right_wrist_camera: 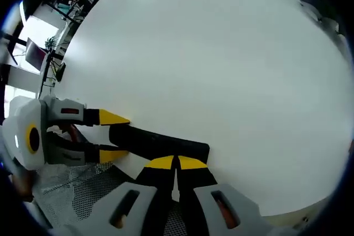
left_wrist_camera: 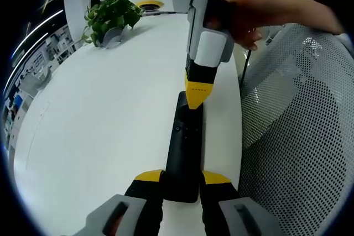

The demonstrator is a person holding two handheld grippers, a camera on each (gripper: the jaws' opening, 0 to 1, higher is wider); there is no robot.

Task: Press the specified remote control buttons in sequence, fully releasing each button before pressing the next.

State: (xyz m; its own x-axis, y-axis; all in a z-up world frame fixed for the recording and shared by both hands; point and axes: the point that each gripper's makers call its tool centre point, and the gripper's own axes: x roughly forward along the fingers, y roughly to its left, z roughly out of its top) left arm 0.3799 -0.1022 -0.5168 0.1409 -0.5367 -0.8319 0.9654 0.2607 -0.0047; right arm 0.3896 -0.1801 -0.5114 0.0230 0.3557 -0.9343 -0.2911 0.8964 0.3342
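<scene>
Left gripper [left_wrist_camera: 182, 176] has its jaws clamped on the near end of the black remote [left_wrist_camera: 184, 146], flat on the white table [left_wrist_camera: 99, 131]. Right gripper [left_wrist_camera: 196, 98], jaws together, tip touching the remote's far end. Potted plant [left_wrist_camera: 110, 17] way beyond the remote.

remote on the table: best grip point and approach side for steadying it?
Grip the remote across its narrow width at the near end, coming in along its long axis, as the left gripper does. It is long, slim and flat on the table, leaving the buttons free for the right gripper.
</scene>
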